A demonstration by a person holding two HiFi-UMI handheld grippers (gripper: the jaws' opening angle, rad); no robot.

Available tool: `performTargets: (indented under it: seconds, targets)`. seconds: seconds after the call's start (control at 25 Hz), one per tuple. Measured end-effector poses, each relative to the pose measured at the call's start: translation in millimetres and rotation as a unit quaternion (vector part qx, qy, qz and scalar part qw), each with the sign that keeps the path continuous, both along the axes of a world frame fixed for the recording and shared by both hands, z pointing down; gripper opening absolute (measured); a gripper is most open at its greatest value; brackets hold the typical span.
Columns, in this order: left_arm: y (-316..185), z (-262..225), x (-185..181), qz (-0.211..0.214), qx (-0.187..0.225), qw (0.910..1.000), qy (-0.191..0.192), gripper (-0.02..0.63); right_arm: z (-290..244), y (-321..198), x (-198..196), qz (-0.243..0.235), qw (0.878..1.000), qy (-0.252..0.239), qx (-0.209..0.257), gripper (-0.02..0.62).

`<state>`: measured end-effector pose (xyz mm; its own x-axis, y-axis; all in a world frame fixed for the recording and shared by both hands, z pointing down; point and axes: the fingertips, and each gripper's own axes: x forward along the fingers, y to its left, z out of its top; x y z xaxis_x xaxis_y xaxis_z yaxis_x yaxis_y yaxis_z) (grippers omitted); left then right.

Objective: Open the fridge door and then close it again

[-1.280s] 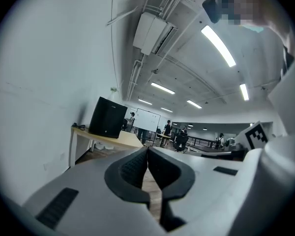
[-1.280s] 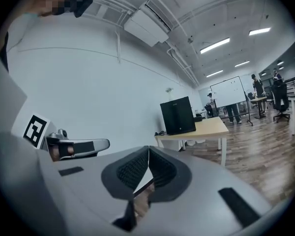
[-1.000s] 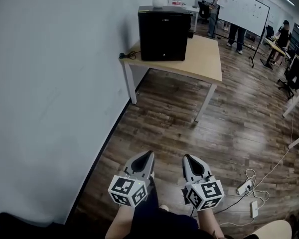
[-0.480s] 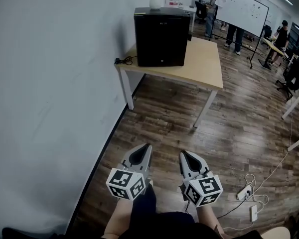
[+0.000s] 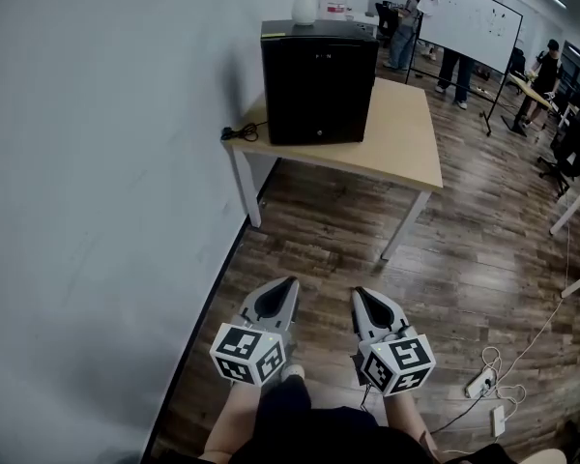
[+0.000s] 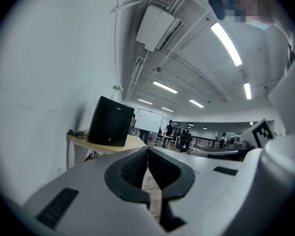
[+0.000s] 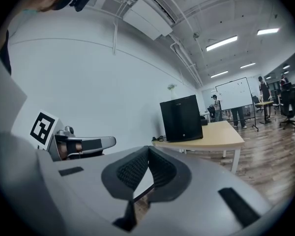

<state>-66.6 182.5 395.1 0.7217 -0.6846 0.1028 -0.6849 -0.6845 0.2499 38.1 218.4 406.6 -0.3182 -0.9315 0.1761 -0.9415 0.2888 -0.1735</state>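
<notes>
Approach step: left hand-held gripper [image 5: 288, 283] and right hand-held gripper [image 5: 359, 293], both closed and empty, hang well short of the far mini fridge [image 5: 319, 29]; next, reach its door [image 5: 320, 90].

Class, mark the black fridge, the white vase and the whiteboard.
fridge [image 5: 319, 90], head view, middle of its front door
vase [image 5: 304, 6], head view, white body
whiteboard [image 5: 469, 22], head view, middle of its face

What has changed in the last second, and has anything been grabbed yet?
The person has stepped a little nearer the fridge on the table, carrying both grippers forward. Nothing was grabbed or let go. The left gripper and right gripper stay shut, empty and side by side, and the fridge stays closed.
</notes>
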Motion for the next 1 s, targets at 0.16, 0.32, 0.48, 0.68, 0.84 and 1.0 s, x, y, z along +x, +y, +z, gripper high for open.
performTargets:
  seconds: [0.16,0.32,0.48,0.68,0.84,1.0]
  targets:
    - [-27.2,-1.8,-5.3,0.007,0.001,1.0,-0.001,0.005,-1.5,-25.1,-6.3,0.005,1.0,0.001,0.001,-0.009]
    - [-52.6,-2.6,-6.7,0.017,0.006,0.9998,0.003,0.005,-2.0,-50.5,-7.5,0.014,1.0,0.005,0.004,-0.009]
    - [-76.8,-4.1,-10.1,0.022,0.011,0.9997,0.005,0.005,-4.9,-75.6,-9.7,0.018,1.0,0.008,0.01,-0.009]
    - [-99.1,-3.4,-18.0,0.028,0.015,0.9995,0.003,0.005,-6.3,-101.4,-16.6,0.022,1.0,0.011,0.017,-0.009]
    - [-111.3,0.0,-23.1,0.036,0.011,0.9993,-0.002,0.005,-3.6,-116.7,-23.8,0.026,1.0,0.007,0.013,-0.009]
    - [-121.6,4.4,-31.2,0.032,0.0,0.9995,0.0,0.005,1.3,-127.0,-35.4,0.014,1.0,0.01,-0.001,-0.01]
